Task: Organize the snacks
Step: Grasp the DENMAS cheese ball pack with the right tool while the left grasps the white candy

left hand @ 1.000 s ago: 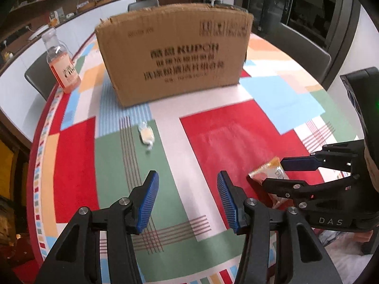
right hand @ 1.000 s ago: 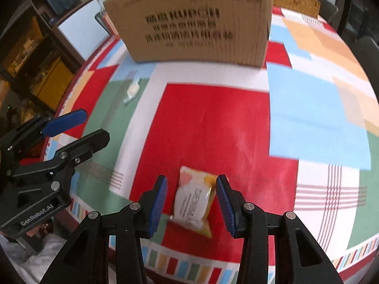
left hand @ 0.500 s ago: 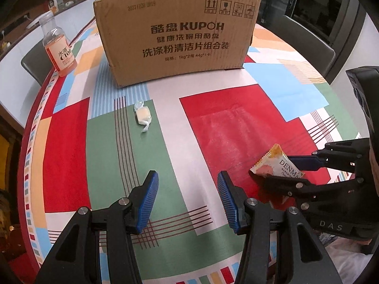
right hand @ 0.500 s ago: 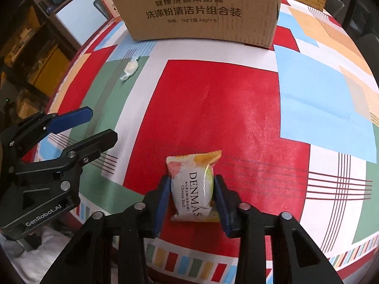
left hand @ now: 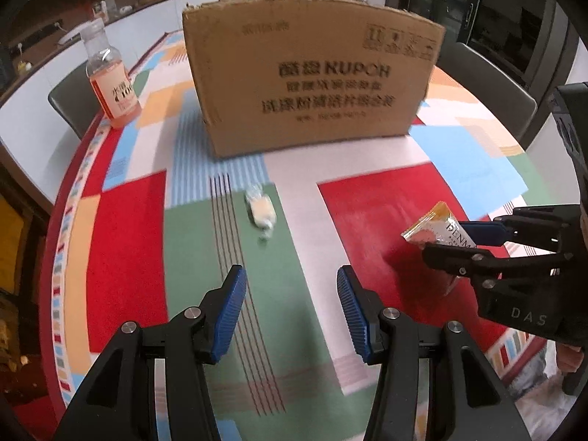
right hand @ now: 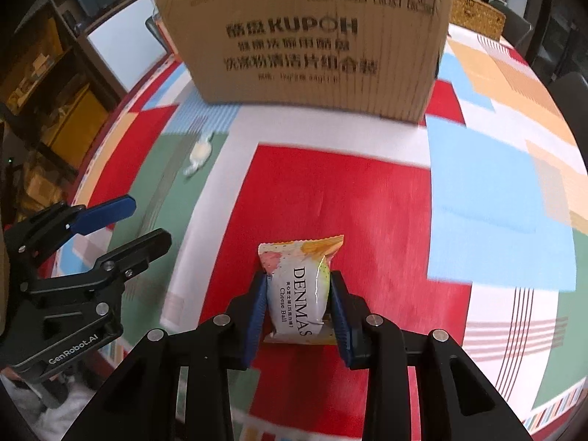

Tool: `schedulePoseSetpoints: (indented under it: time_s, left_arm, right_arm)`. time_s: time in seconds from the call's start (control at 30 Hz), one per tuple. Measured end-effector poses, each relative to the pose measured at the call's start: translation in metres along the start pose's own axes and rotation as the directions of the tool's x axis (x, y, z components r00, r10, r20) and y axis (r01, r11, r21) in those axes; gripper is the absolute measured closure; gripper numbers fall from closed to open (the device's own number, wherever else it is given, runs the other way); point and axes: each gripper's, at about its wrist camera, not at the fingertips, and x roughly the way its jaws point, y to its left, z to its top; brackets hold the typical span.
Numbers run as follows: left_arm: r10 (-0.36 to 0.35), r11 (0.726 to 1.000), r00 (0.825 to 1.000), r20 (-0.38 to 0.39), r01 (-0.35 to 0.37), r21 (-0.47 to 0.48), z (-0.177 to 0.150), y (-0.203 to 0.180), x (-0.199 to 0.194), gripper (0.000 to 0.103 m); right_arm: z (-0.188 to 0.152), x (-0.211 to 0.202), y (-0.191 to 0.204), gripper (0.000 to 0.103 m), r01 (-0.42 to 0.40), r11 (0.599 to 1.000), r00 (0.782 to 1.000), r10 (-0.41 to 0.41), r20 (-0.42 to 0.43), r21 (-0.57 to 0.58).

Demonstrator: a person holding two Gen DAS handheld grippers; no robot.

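Observation:
A white and orange "DENMAS Cheese Ball" snack packet (right hand: 299,257) sits between the blue pads of my right gripper (right hand: 298,280), whose jaws are closing and pressing on its sides; it hangs over the red patch of the tablecloth. In the left wrist view the same packet (left hand: 435,226) shows in the right gripper (left hand: 446,240) at the right edge. A small clear-wrapped pale candy (left hand: 260,213) lies on the green patch ahead of my left gripper (left hand: 290,275), which is open and holds nothing. A tall cardboard box (left hand: 312,84) stands farther back.
A bottle of orange drink (left hand: 112,84) stands at the table's back left edge. Grey chairs (left hand: 488,84) ring the round table with its patchwork cloth (right hand: 496,183). The left gripper (right hand: 147,220) hovers left of the packet. The candy (right hand: 200,152) lies near the box (right hand: 305,36).
The right gripper's jaws closed from either side onto the packet, which is now off the cloth. Both grippers have moved closer to the cardboard box.

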Motion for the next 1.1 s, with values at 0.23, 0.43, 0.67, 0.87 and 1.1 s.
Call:
schedulePoseSetpoints:
  time_s: [0.23,0.43,0.67,0.87,1.1]
  left_arm:
    - [-0.023,0.999,0.999,0.026,0.023,-0.032,0.021,0.018,0.020,0.054]
    - [-0.020,0.999,1.000,0.005,0.020,-0.043,0.032,0.024,0.044,0.063]
    - [-0.008,0.999,1.000,-0.012,0.007,-0.044,0.037,0.024,0.060,0.074]
    - [0.005,0.999,1.000,-0.019,-0.006,-0.043,0.040,0.021,0.066,0.081]
    - [0.001,0.999,1.000,-0.022,-0.002,-0.041,0.038,0.018,0.067,0.084]
  right_arm:
    - [0.034,0.004,0.002,0.069,0.004,1.000,0.998,-0.004,0.065,-0.003]
    - [0.055,0.009,0.005,0.069,0.012,1.000,0.996,-0.011,0.091,-0.011]
    - [0.062,0.016,0.003,0.069,0.018,1.000,0.995,-0.018,0.099,0.004]
    - [0.064,0.021,0.001,0.069,0.011,1.000,0.995,-0.013,0.095,0.020]
    - [0.064,0.014,-0.001,0.069,0.011,1.000,0.994,-0.014,0.108,0.023]
